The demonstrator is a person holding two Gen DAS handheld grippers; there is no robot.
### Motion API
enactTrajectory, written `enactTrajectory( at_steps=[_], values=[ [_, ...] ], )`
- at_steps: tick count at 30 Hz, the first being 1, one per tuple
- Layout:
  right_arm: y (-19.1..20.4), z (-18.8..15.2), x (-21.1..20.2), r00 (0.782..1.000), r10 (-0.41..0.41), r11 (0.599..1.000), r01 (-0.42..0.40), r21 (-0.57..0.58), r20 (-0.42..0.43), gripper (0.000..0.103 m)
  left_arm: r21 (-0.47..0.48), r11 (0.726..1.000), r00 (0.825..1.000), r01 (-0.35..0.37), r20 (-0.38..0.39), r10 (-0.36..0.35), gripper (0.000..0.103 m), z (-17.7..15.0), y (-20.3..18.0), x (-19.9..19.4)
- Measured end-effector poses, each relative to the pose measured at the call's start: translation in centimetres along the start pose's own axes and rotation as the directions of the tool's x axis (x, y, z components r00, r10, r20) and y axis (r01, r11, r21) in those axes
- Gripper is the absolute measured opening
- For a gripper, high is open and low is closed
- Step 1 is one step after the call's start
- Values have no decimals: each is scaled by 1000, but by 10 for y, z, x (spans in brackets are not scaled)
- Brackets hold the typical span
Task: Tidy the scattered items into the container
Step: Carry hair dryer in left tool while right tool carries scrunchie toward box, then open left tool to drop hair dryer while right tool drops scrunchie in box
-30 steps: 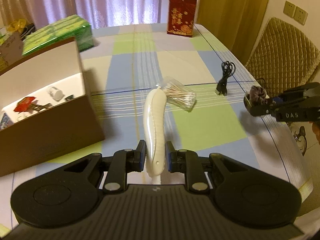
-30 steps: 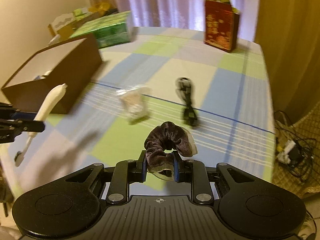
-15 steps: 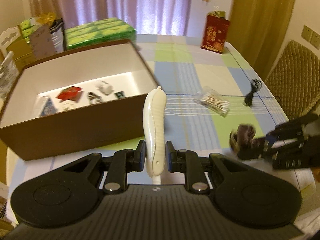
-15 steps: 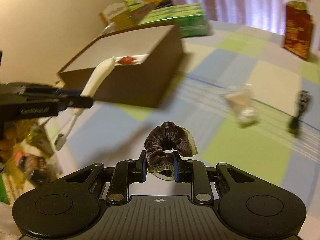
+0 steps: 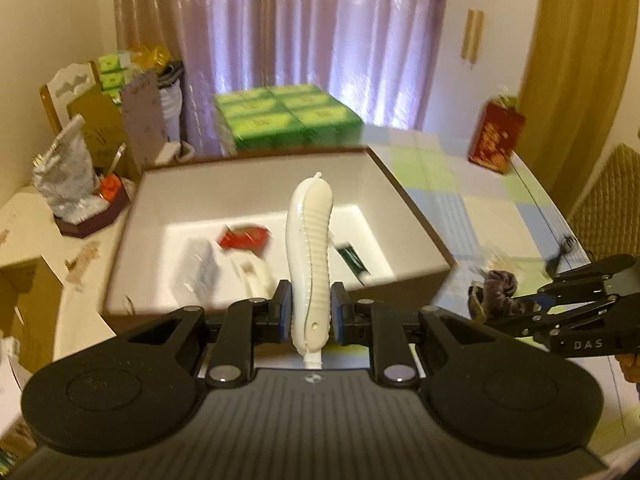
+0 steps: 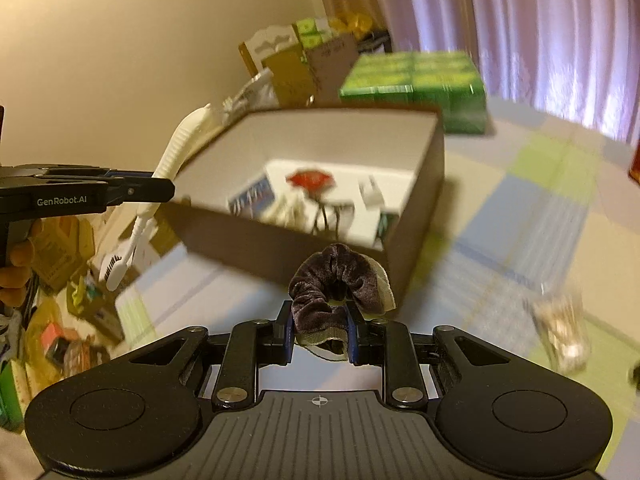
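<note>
The box (image 5: 408, 208) already has some things in it, and the left claw (image 5: 308, 312) squeezes a white brush (image 5: 310, 240) while the right claw (image 6: 318, 338) squeezes a scrunchie (image 6: 336, 284), both not dropped in yet.

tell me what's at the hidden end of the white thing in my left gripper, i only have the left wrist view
Observer: A bristled head; the right wrist view shows the white brush hanging below the left gripper.
Operator: is the head over the box yet
Observer: No, it hangs outside the brown box, near its corner.
Operator: right gripper holding ok
Observer: Yes, the right gripper pinches the dark scrunchie low, its loop arching above the fingers.
</note>
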State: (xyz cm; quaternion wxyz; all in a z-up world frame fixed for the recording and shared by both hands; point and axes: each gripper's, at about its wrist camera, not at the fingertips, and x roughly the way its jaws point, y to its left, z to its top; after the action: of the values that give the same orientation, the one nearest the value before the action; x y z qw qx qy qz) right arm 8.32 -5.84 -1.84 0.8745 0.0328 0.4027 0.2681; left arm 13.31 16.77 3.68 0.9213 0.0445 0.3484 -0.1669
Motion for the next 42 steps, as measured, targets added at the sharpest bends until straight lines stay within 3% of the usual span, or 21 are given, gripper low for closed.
enactTrajectory(
  at_steps=[7, 11, 17, 29, 34, 42],
  values=[
    [6, 50, 25, 998, -41, 999, 43, -33, 56, 27, 12, 999, 998, -34, 54, 34, 16, 41, 50, 18],
    [3, 69, 49, 997, -71, 997, 72, -36, 36, 27, 11, 997, 997, -70, 25, 70, 16, 56, 79, 42],
    [-6, 85, 89, 994, -108, 993, 107, -38, -26, 27, -25, 993, 990, -118, -80, 116, 16, 67, 109, 95],
    [-20, 91, 140, 976, -156, 986, 146, -75, -152, 27, -1, 979, 947, -205, -255, 198, 16, 56, 129, 174],
    [-19, 93, 151, 968, -174, 981, 155, -115, -179, 28, 6, 976, 933, -220, -291, 212, 17, 49, 132, 186],
    [-21, 97, 157, 964, -184, 977, 159, -139, -190, 28, 87, 956, 909, -279, -296, 292, 18, 52, 123, 202]
  ],
)
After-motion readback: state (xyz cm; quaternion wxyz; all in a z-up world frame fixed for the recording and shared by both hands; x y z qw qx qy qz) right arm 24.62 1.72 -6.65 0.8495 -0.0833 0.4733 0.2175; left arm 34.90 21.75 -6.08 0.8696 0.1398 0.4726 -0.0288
